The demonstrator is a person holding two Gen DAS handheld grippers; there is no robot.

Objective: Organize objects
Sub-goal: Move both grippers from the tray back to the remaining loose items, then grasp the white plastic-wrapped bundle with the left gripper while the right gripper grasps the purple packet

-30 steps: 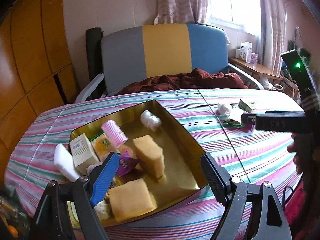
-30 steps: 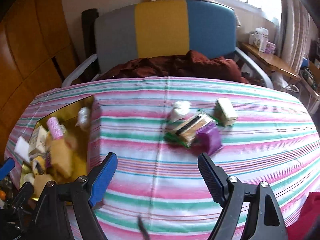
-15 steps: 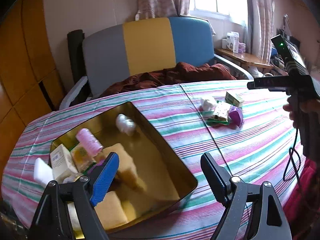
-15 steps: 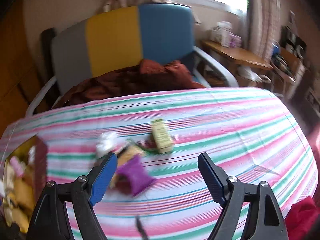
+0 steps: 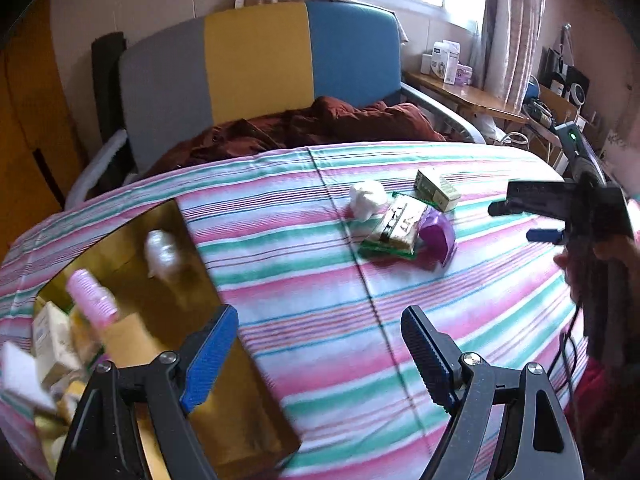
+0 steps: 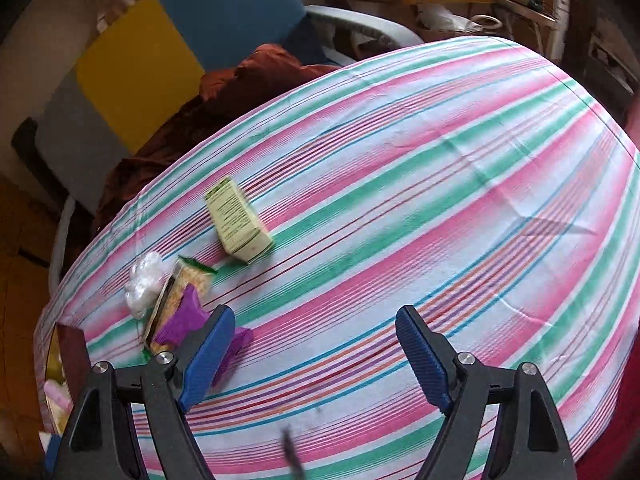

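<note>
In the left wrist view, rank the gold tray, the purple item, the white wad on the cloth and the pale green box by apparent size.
1. gold tray, largest by far, though nearest the camera.
2. purple item.
3. pale green box and white wad: about alike, so unranked.

- A striped tablecloth [image 5: 320, 280] in pink, green and white covers the table.
- A gold tray [image 5: 240, 420] sits at its left end.
- Near the middle lie a pale green carton [image 5: 436, 190], a white crumpled wad [image 5: 366, 198], a green-edged flat packet [image 5: 398, 226] and a purple object [image 5: 438, 236], the last three touching.
</note>
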